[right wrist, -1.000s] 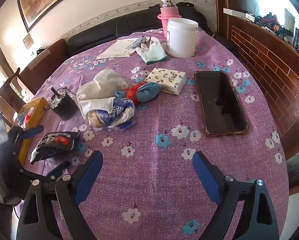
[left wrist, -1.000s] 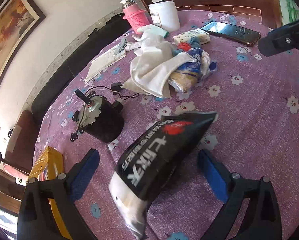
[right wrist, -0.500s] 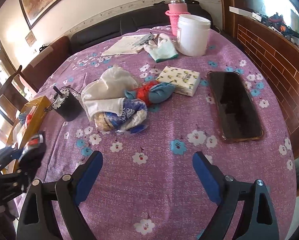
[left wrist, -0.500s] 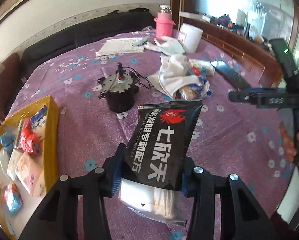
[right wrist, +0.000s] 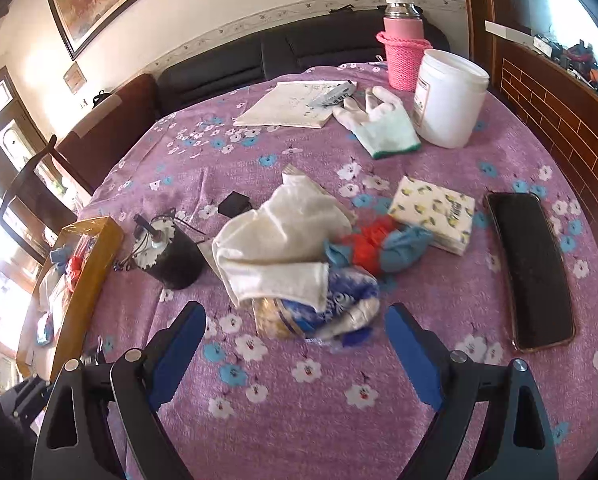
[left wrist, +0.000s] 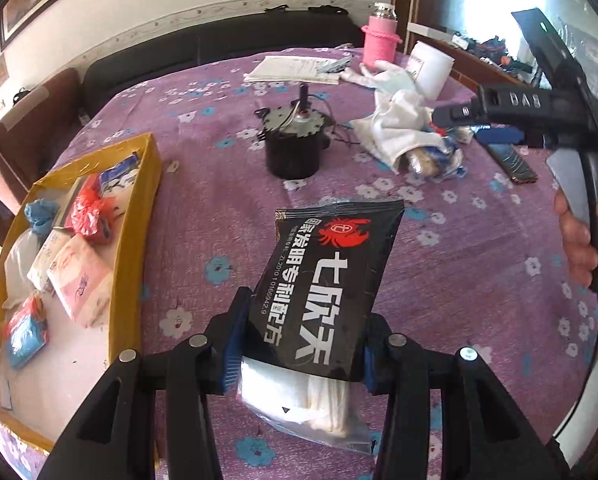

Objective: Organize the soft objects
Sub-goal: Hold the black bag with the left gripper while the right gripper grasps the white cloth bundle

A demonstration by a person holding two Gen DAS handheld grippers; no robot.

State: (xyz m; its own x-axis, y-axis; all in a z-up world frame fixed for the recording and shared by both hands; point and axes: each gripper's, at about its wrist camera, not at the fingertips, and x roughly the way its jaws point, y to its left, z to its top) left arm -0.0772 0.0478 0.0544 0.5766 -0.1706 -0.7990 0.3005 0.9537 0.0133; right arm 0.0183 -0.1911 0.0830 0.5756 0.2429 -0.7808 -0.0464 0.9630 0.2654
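**Black packet held, bound for the yellow tray**

The desk [right wrist: 299, 380], covered in purple flowered cloth, carries a shallow yellow cardboard tray [left wrist: 133, 248] already holding soft packets at its left edge. Left of centre, the left gripper [left wrist: 299, 344] clamps its blue fingers [left wrist: 233, 344] on the black plastic packet with white lettering [left wrist: 331, 280], lifted above the desk. This looks like the carry step; next, the packet needs swinging left over the tray and releasing. The right gripper [right wrist: 295, 344] hovers with fingers spread wide, empty, before the white folded cloth [right wrist: 283, 236].
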